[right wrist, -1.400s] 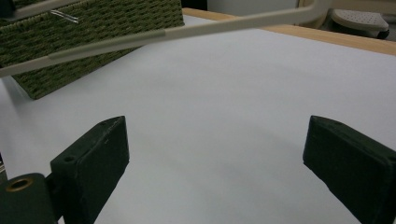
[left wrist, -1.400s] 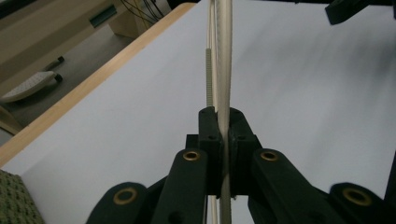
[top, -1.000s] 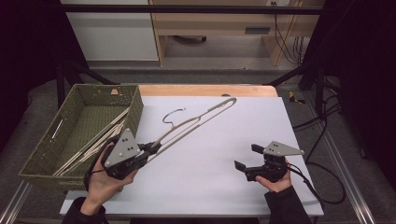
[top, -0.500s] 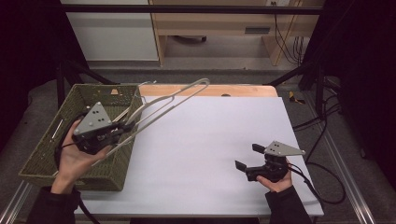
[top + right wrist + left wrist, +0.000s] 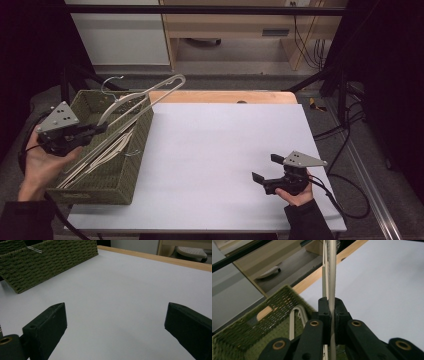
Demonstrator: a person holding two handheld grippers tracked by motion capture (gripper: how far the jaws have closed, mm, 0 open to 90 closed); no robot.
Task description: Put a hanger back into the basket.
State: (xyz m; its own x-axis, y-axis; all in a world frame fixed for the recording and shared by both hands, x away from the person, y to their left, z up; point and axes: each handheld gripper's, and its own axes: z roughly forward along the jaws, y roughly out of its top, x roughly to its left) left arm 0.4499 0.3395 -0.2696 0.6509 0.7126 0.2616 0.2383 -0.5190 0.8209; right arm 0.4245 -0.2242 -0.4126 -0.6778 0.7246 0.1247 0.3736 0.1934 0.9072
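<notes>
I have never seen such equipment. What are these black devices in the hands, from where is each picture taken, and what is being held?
There is no robot here. A person holds a hand-operated claw in each hand. One picture is taken from above the table; the other two come from small cameras riding on each claw, looking along its two black jaws.

The left claw is shut on a pale clothes hanger, seen pinched between the jaws in the left gripper view. The person holds it above a green woven basket, which stands at the left edge of the white table and already contains more hangers.

The right claw is open and holds nothing; it sits low over the table near the person, with its jaws wide apart in the right gripper view.
</notes>
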